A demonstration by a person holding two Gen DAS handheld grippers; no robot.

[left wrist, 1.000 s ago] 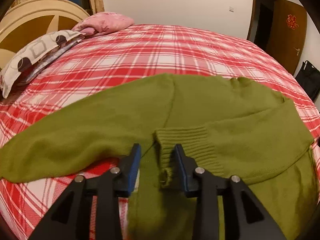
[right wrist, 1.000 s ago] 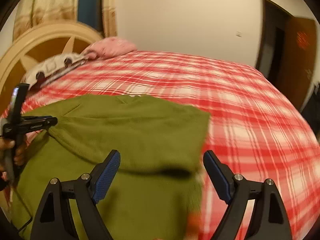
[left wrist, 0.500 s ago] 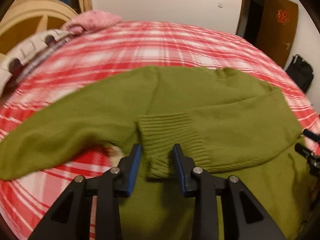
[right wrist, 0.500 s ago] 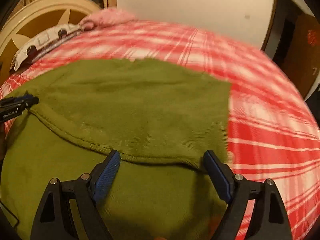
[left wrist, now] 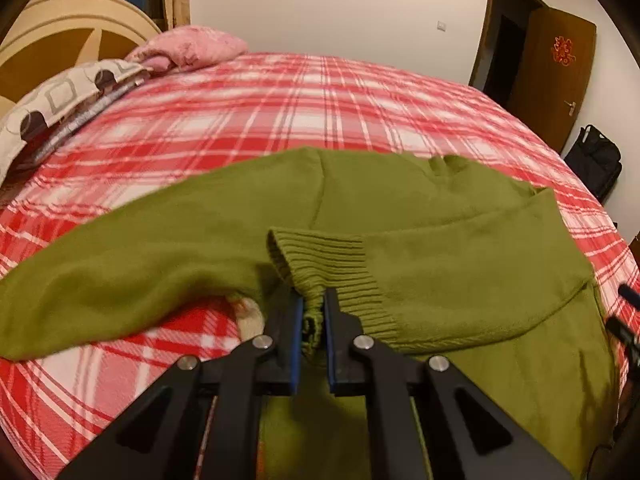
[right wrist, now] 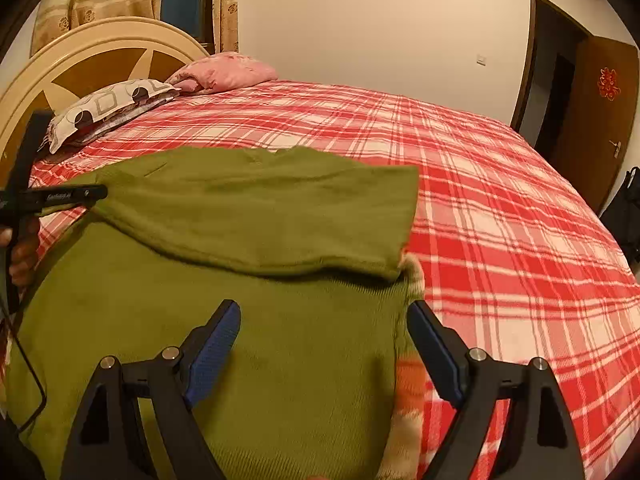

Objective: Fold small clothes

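One headboard, cream and brown, at far left. Two pillows against it: one patterned pillow with circles and squares, one pink pillow just beside it. One bed under a red and white plaid cover. One green sweater lying on the near part of the bed; one sleeve stretched out to the left over the plaid, the other sleeve folded across the body so that its ribbed cuff lies at the middle. Left gripper: two blue-padded fingers, just now closed, pinching the edge of the ribbed cuff between them. Right gripper: two fingers spread wide, nothing pressed between them, hovering over the lower body of the sweater, its right finger near the garment's right side edge, with the folded sleeve's edge lying just beyond the fingertips. One hand visible at the left edge of the right wrist view, holding the left gripper's handle. One brown door standing open at right. One black bag on the floor beneath it.
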